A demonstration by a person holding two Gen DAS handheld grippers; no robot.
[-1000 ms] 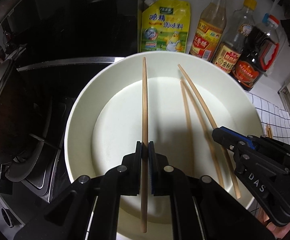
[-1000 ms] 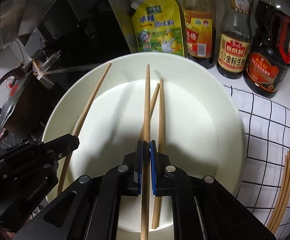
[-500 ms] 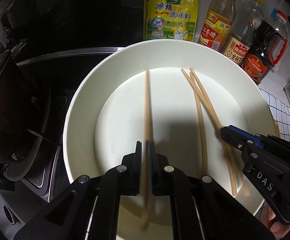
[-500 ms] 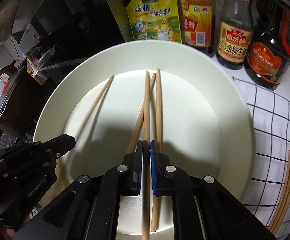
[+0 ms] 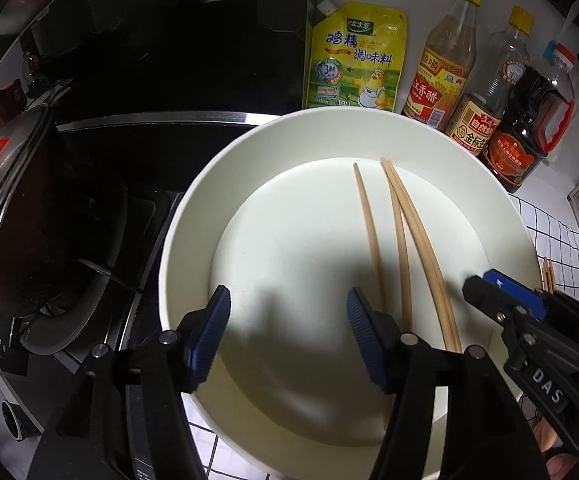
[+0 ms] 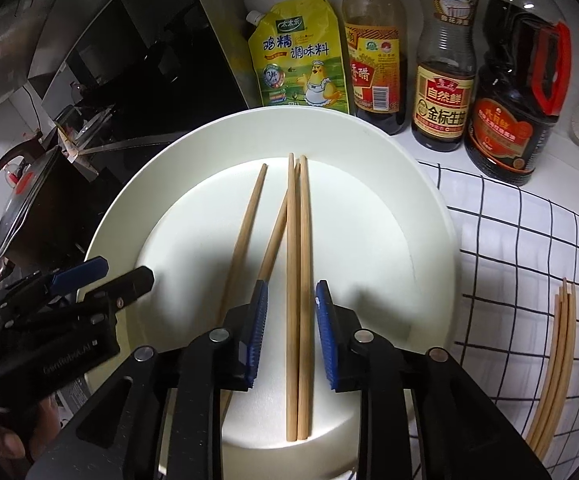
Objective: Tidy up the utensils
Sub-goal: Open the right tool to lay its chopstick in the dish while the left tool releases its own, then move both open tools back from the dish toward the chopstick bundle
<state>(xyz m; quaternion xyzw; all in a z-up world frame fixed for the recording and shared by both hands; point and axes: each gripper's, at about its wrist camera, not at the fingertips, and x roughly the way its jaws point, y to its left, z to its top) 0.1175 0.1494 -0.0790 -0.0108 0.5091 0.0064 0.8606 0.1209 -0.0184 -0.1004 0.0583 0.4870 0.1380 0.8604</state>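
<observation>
A large white round bowl holds several wooden chopsticks lying flat on its bottom. My left gripper is open and empty, low over the bowl's near left side, with the chopsticks just to its right. My right gripper is open and empty, with two chopsticks lying side by side between its fingers and two more to the left. Each gripper also shows in the other's view, the right one and the left one.
A yellow seasoning pouch and three sauce bottles stand behind the bowl against the wall. More chopsticks lie on the checked cloth to the right. A black stove with a dark pot is on the left.
Both grippers opened and let go of their chopsticks, which now lie flat in the bowl with the others. Both grippers pulled back a little.
</observation>
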